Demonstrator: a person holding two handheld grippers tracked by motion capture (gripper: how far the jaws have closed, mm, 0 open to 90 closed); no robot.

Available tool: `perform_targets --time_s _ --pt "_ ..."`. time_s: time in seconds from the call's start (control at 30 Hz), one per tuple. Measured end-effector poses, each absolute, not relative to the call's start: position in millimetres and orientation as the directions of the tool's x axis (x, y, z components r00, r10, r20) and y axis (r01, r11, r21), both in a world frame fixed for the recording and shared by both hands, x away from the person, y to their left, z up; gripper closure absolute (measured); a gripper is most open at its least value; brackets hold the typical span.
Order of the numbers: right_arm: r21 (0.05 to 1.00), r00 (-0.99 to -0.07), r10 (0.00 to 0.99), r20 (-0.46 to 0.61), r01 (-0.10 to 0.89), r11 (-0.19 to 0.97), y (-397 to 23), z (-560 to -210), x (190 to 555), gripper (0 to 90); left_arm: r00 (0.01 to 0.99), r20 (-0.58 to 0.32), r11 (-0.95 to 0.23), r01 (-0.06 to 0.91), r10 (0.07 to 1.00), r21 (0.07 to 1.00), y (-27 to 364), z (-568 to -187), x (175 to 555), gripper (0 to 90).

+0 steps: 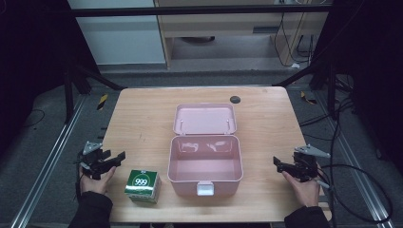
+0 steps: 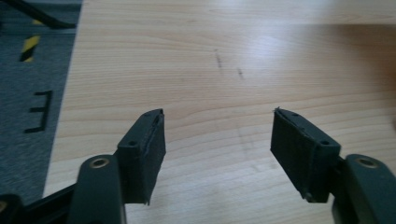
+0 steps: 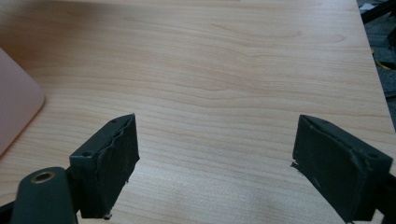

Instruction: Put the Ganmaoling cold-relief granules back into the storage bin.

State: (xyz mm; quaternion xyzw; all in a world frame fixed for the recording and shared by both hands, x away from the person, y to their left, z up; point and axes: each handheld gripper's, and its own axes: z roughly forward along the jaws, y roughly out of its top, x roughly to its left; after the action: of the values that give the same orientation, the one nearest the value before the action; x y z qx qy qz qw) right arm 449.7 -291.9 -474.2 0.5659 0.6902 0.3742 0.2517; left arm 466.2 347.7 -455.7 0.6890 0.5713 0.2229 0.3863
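The high view takes in the whole wooden bench (image 1: 142,118), with a pink box (image 1: 205,164) at its centre, lid (image 1: 205,118) thrown back flat behind it and a white latch (image 1: 205,189) on its near wall; the interior appears bare. The left hand-held gripper (image 1: 116,158) sits at the bench's left edge, the right hand-held gripper (image 1: 277,163) at its right edge, each held by a hand from below, and the box lies between the two, well apart from both. A small green-and-white carton (image 1: 143,186) stands just beside the left hand-held gripper, between it and the box; its top reads "999", smaller print being illegible. The left gripper view adds detail: the left hand-held gripper (image 2: 218,140) has its jaws spread wide over bare bench (image 2: 224,56), nothing between them, with grey floor (image 2: 28,116) bearing yellow-black tape at the side. The right gripper view shows the right hand-held gripper (image 3: 215,149) likewise wide and empty, a rounded pink corner of the box (image 3: 16,105) at the frame's left edge.
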Motion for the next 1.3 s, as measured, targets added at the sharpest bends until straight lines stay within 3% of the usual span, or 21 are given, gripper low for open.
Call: perform_targets --time_s 0.43,0.83,1.3 --pt "0.801 -0.232 0.971 0.052 0.590 0.098 -293.4 -475.1 446.4 13.8 0.449 -0.107 -0.194 0.572 0.887 0.797 338.4 -428.8 461.4 39.0" --pt "0.807 -0.239 0.971 0.019 0.577 0.127 -294.6 -475.6 444.4 13.2 0.610 -0.050 -0.336 0.501 0.791 0.798 336.1 -399.3 457.6 34.7" --pt "0.813 -0.258 0.966 -0.002 0.562 0.152 -292.8 -476.2 442.7 12.9 0.769 0.049 -0.559 0.418 0.637 0.716 331.2 -361.9 457.7 28.0"
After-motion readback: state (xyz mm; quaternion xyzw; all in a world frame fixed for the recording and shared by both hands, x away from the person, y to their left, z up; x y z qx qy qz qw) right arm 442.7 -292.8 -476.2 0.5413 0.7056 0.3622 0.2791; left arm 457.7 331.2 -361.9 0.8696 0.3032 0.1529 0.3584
